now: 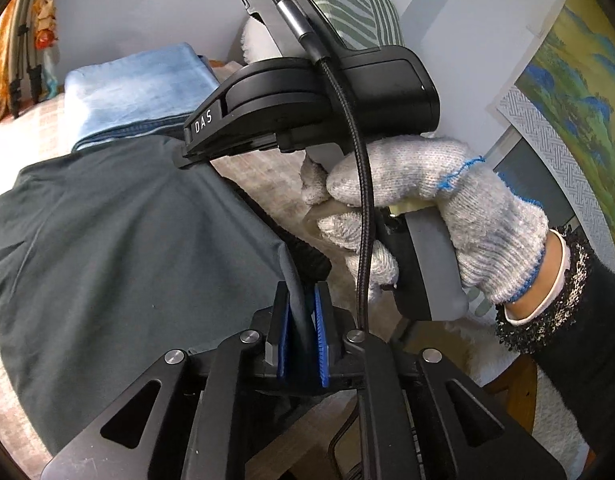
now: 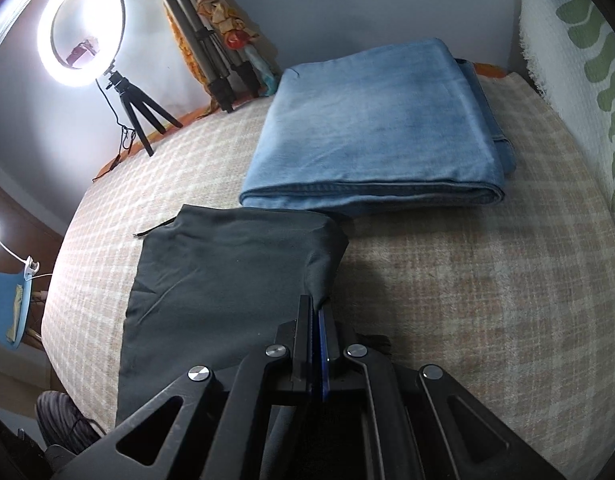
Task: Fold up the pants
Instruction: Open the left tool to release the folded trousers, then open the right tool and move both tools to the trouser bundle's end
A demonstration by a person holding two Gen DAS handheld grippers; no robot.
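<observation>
The dark grey pants (image 2: 227, 272) lie spread on a beige checked bed cover (image 2: 467, 280). My right gripper (image 2: 315, 312) is shut on their right edge, and the cloth rises in a small peak into the pads. In the left wrist view the same pants (image 1: 107, 240) fill the left half. There my left gripper (image 1: 301, 320) holds a fold of the dark cloth between its blue pads. A gloved hand (image 1: 447, 208) holds the right gripper (image 1: 183, 158), whose tip rests at the pants' far edge.
A folded pair of light blue jeans (image 2: 371, 132) lies just beyond the dark pants. A ring light (image 2: 81, 24) and tripods (image 2: 203, 40) stand at the back left. A green-patterned white cloth (image 2: 567, 80) borders the right side. A shoe (image 2: 63, 420) shows at the lower left.
</observation>
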